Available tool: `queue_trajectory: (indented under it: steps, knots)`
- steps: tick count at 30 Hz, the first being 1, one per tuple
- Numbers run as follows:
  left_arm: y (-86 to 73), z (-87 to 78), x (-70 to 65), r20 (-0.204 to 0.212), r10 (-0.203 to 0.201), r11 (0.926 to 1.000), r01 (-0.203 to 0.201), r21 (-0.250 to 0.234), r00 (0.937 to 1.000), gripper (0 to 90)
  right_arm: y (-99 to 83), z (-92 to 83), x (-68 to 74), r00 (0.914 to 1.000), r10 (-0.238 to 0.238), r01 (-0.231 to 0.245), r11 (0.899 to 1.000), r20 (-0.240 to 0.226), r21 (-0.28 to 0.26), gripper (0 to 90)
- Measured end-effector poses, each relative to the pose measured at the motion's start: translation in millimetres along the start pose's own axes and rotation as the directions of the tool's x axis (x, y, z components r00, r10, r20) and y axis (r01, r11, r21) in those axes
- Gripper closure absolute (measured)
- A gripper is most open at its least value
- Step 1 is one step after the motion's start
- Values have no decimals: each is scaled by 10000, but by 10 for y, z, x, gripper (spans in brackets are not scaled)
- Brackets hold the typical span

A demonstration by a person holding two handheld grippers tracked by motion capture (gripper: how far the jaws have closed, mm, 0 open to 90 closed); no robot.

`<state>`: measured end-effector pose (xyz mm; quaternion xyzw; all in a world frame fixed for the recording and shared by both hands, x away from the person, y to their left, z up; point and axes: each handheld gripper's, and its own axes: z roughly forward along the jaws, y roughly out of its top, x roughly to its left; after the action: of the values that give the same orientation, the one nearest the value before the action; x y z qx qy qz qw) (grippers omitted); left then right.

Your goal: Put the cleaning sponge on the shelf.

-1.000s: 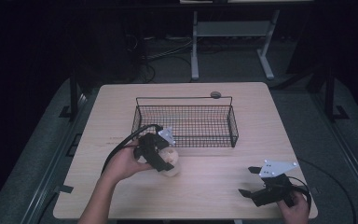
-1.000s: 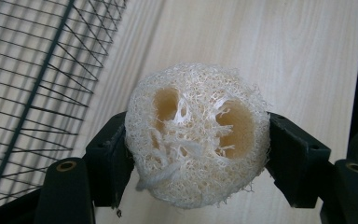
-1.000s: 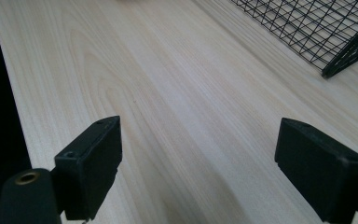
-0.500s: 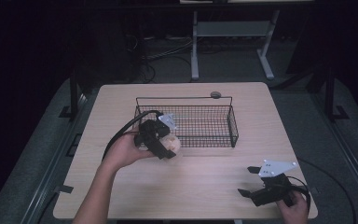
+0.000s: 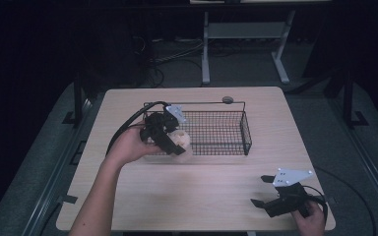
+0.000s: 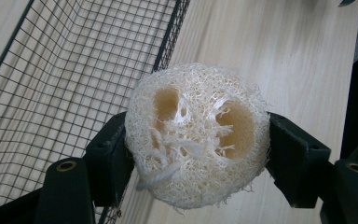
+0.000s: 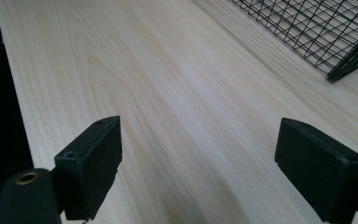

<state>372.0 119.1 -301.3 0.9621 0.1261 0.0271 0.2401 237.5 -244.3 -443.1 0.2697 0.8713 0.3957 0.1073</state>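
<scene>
Our left gripper clamps its fingers on the loofah at the basket's left end, mid-frame. Lower right, our right gripper sits over the bench, fingers spread apart.

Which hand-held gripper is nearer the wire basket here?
Left. The left hand-held gripper, clamping a loofah, is at the wire basket's near-left corner. The right hand-held gripper sits open, well short of it near the table's front edge.

loofah sides: behind tongs | basket: cropped top, left
</scene>
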Motion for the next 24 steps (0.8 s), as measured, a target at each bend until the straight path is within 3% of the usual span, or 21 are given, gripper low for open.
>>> queue_trajectory:
  steps: [7, 18, 24]
  knots:
    - [61, -44, 105, 9, -21, 9999, 21, 154, 10000, 294, -2, -6, -9, 10000, 26, -26, 10000, -8, -64, 142]
    - [93, -71, 277, 45, -478, 9985, 479, -260, 9988, 294, 2, -3, -6, 10000, 47, -47, 10000, -17, -59, 143]
    - [70, -48, 357, 96, -723, 9971, 725, -223, 9973, 294, -1, -3, -12, 10000, 51, -52, 9999, -43, -93, 143]
